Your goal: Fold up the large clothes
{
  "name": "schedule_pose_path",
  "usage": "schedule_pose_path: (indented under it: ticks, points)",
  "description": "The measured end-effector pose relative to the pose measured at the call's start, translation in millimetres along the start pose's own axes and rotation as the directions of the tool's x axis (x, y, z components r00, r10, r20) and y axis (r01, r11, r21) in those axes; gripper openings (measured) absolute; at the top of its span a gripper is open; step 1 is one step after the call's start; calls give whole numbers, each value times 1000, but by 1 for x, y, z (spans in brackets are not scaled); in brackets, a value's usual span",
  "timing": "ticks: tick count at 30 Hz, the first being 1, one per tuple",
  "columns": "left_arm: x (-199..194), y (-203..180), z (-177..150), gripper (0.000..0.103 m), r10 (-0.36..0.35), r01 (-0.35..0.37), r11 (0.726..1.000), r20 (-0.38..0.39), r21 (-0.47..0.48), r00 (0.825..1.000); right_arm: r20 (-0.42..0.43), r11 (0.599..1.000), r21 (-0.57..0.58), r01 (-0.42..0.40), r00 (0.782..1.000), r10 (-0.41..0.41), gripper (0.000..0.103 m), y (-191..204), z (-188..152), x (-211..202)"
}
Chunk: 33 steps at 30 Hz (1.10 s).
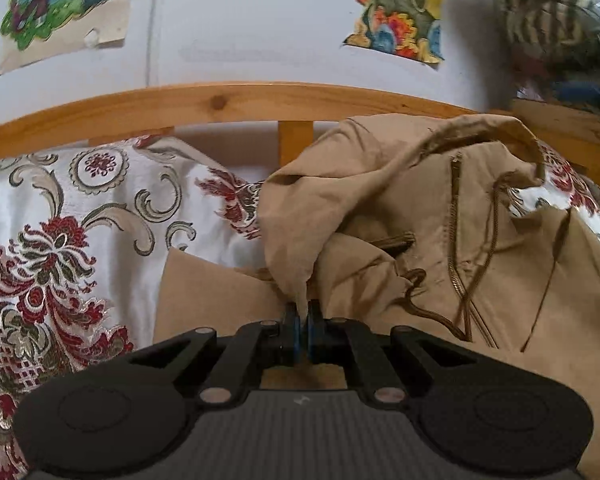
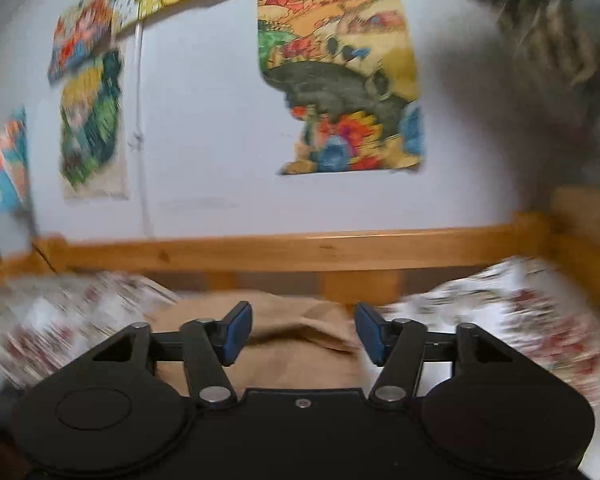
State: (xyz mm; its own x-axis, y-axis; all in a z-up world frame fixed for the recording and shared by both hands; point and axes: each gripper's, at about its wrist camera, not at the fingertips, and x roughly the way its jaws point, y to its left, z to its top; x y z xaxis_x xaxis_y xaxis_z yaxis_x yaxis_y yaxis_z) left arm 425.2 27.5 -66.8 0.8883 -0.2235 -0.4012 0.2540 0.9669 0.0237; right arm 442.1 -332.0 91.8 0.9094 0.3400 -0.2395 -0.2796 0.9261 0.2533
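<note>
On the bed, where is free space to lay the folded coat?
Free: the white floral bedspread left of the tan hooded coat, up to the wooden bed rail. Crowded: the right side, where the coat lies bunched, with only a strip of bedspread past it.

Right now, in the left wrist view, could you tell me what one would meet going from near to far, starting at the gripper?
Left gripper, shut on a fold of the tan jacket → floral bedspread → wooden bed rail → wall posters.
</note>
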Motion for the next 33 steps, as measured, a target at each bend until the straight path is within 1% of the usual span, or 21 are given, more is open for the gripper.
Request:
schedule_pose_path:
  ticks: [3, 5, 6, 7, 8, 9, 10, 12, 14, 15, 16, 17, 19, 21, 23, 24, 26, 28, 30, 31, 33]
  points:
    - [-2, -5, -1, 2, -1, 1, 1000, 5, 13, 1000, -47, 979, 162, -124, 990, 133, 68, 11, 18, 38]
    - [-5, -7, -2, 2, -3, 3, 1000, 12, 17, 1000, -68, 952, 260, -162, 980, 185, 69, 18, 27, 64]
    - [-6, -8, -2, 2, -6, 5, 1000, 14, 19, 1000, -100, 937, 307, -166, 973, 206, 69, 21, 30, 79]
    - [-7, -8, -3, 2, -9, 9, 1000, 15, 19, 1000, -144, 923, 354, -150, 967, 212, 70, 23, 33, 94]
    - [-7, -8, -4, 2, -12, 12, 1000, 14, 17, 1000, -191, 916, 386, -107, 963, 192, 74, 24, 34, 105]
    - [-8, -8, -5, 2, -14, 14, 1000, 14, 14, 1000, -256, 908, 416, -41, 953, 160, 83, 24, 34, 117]
    - [-9, -8, -6, 2, -16, 16, 1000, 14, 11, 1000, -323, 890, 455, 25, 936, 139, 85, 22, 32, 129]
    - [-10, -8, -9, 2, -25, 25, 1000, 14, 8, 1000, -387, 820, 561, 113, 911, 139, 85, 11, 23, 145]
    - [-10, -9, -11, 2, -35, 35, 999, 13, 18, 999, -411, 769, 617, 169, 902, 130, 84, 2, 18, 157]
    - [-11, -10, -11, 2, -41, 41, 999, 13, 22, 999, -423, 770, 610, 187, 898, 117, 79, 0, 18, 164]
    - [-12, -10, -12, 2, -47, 47, 999, 11, 25, 999, -450, 778, 592, 212, 888, 100, 70, 0, 18, 170]
    - [-12, -9, -13, 2, -54, 54, 998, 9, 28, 998, -468, 775, 585, 240, 880, 81, 64, -1, 17, 173]
    - [-15, -8, -15, 2, -64, 64, 997, 9, 35, 998, -485, 756, 593, 278, 872, 60, 45, -2, 12, 176]
    - [-16, -7, -16, 2, -67, 67, 997, 9, 32, 998, -498, 738, 603, 302, 865, 53, 34, -4, 7, 178]
    - [-17, -8, -16, 2, -70, 69, 997, 6, 33, 998, -507, 714, 625, 315, 860, 64, 34, -6, 3, 179]
    - [-18, -9, -16, 2, -69, 69, 997, 5, 41, 998, -510, 710, 630, 315, 857, 71, 35, -7, 3, 182]
    - [-19, -12, -17, 2, -70, 69, 996, 6, 55, 998, -501, 710, 637, 300, 861, 86, 45, -7, 6, 182]
    - [-21, -15, -19, 2, -74, 74, 995, 6, 63, 997, -493, 716, 637, 284, 865, 95, 62, -2, 9, 183]
    - [-22, -17, -21, 2, -80, 79, 995, 7, 65, 997, -499, 727, 625, 285, 862, 91, 70, 4, 13, 183]
    - [-23, -17, -22, 2, -86, 85, 995, 8, 60, 996, -507, 735, 612, 291, 858, 83, 73, 8, 15, 185]
    - [-23, -17, -23, 2, -96, 95, 994, 12, 52, 995, -538, 759, 567, 322, 841, 45, 74, 17, 18, 191]
